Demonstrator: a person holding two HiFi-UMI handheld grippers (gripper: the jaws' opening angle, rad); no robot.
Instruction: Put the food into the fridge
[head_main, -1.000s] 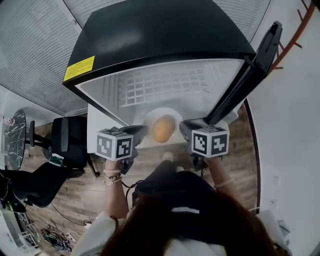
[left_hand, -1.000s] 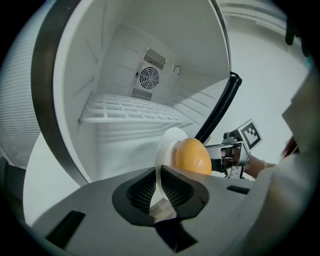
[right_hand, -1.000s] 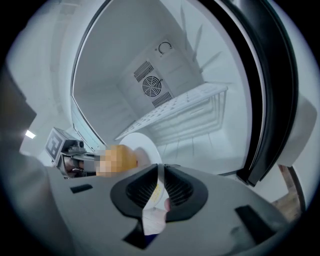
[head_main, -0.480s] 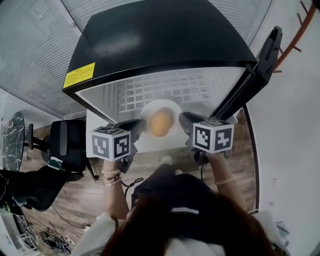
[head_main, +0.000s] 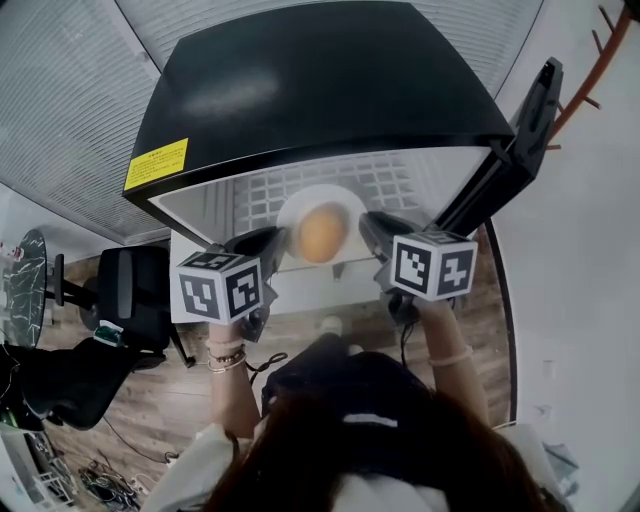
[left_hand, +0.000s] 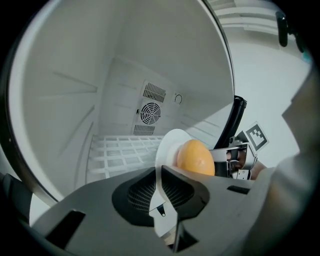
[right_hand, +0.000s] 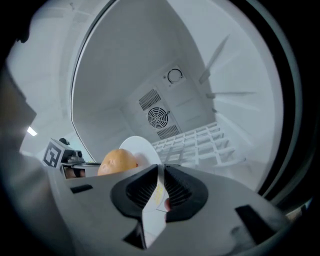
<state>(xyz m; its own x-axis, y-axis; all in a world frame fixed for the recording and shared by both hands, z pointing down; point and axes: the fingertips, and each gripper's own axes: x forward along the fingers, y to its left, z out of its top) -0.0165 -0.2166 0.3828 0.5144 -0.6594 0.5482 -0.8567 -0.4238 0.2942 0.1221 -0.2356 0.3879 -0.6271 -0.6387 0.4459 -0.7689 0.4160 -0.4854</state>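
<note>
Plate (head_main: 312, 200) moved deeper into fridge (head_main: 320, 90); left fingers (head_main: 258, 243) and right fingers (head_main: 380, 230) clamp its rim, flanking the orange (head_main: 322, 232).

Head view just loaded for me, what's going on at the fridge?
A person holds a round white plate with a round orange fruit on it. The left gripper and right gripper are clamped on opposite edges of its rim. The plate is at the mouth of the open black fridge, over its white wire shelf. Whether it rests there yet is unclear.
</note>
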